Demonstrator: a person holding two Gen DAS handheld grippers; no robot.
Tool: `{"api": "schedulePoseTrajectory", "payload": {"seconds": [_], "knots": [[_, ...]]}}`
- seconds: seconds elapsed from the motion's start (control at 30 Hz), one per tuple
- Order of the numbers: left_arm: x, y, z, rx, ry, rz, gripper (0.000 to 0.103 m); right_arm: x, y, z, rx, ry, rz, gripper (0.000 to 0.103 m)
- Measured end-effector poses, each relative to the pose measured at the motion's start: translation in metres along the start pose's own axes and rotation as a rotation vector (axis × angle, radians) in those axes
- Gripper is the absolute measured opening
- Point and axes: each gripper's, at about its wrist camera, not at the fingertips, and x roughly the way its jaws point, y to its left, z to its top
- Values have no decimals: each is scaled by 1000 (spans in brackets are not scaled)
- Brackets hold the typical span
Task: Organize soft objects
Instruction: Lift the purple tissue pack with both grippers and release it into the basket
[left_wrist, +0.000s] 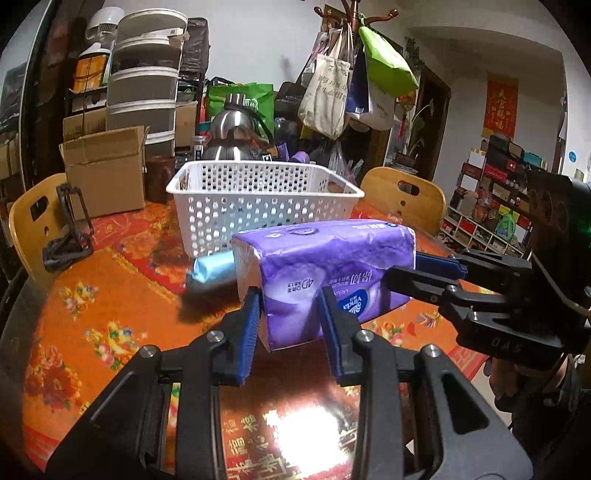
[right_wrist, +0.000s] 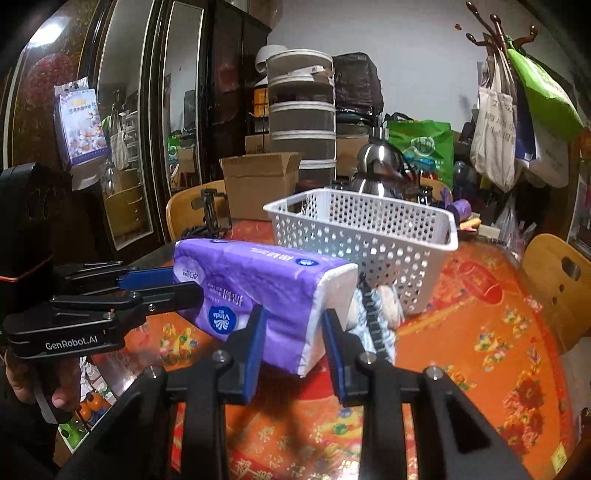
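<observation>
A purple tissue pack (left_wrist: 332, 258) hangs above the orange tablecloth, held at both ends. My left gripper (left_wrist: 290, 300) is shut on the pack's near left end, its blue pads pressing into the wrapper. My right gripper (left_wrist: 413, 271) comes in from the right and pinches the other end. In the right wrist view the tissue pack (right_wrist: 258, 280) sits between the right gripper (right_wrist: 293, 318) pads, and the left gripper (right_wrist: 181, 284) clamps its far end. Behind it stands a white perforated basket (left_wrist: 258, 199) (right_wrist: 369, 229).
A light blue roll (left_wrist: 214, 267) lies on the table left of the pack. A pale striped soft item (right_wrist: 380, 314) rests against the basket's front. A cardboard box (left_wrist: 107, 170), a steel kettle (left_wrist: 232, 129) and wooden chairs (left_wrist: 406, 192) ring the table.
</observation>
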Motion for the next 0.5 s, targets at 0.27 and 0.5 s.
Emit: {"api": "schedulePoseTrajectory", "payload": {"seconds": [0.27, 0.5], "knots": [[9, -3, 47, 14, -32, -1, 29, 4, -22, 41, 3, -28, 0, 29], [30, -4, 115, 44, -58, 12, 29, 13, -49, 92, 14, -58, -11, 29]]}}
